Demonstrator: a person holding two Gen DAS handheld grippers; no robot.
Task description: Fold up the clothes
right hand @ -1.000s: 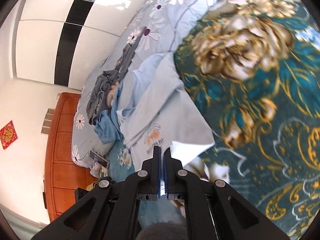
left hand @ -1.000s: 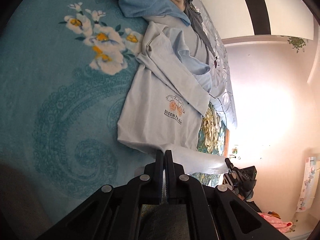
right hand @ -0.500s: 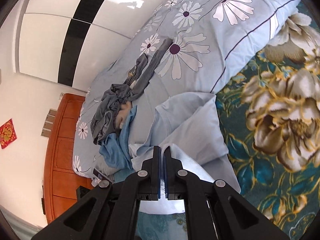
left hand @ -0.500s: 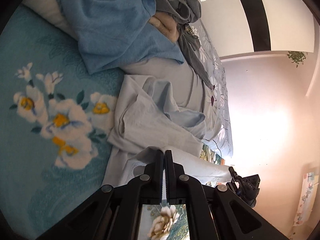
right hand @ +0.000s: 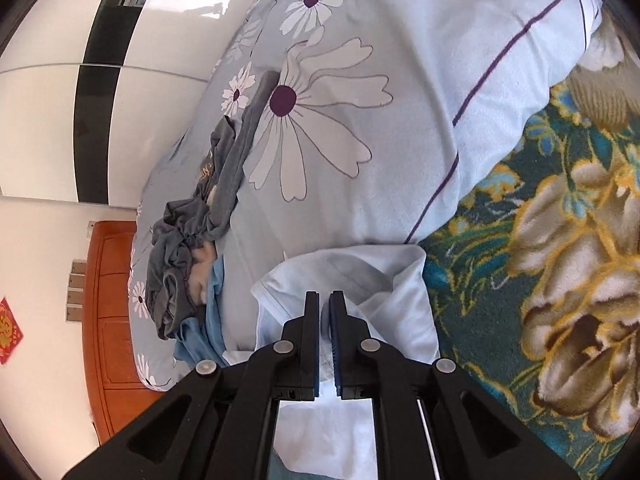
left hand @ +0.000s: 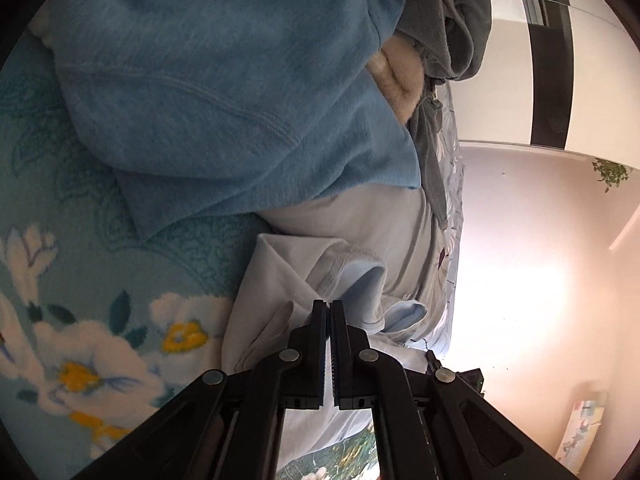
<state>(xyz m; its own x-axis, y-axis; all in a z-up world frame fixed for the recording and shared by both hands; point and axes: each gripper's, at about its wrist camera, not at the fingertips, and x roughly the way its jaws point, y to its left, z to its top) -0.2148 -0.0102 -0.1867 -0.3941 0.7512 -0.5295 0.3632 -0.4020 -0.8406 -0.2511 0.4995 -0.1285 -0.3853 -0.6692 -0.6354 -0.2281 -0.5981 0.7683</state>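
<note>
Pale blue T-shirt (left hand: 280, 292) now doubled over itself just below the blue sweater (left hand: 224, 92), with the collar (left hand: 352, 268) lying right ahead of the left gripper (left hand: 330, 304). Carried up from the hem over the last second: printed chest in full view a second ago, half hidden half a second ago, now covered altogether by the layer brought forward. Left gripper pressed together on a fold of that shirt, cloth running out from between the jaws on both sides. Right gripper (right hand: 324, 296) likewise clamped on the shirt (right hand: 360, 280), a thin strip of fabric showing in the narrow slit, the shirt's edge lying up against the daisy quilt (right hand: 360, 120) beyond it. Grey clothes (right hand: 180, 256) heaped further along that quilt, well apart from the shirt. Teal flowered blanket (left hand: 80, 300) beneath, showing beside the shirt on the left view.

Judged from this: bottom-to-top fold nearly made, hem brought close to the collar. Remaining, most likely, only lowering and letting go, then smoothing. Risk: uneven edges if one side lands ahead of the other.
</note>
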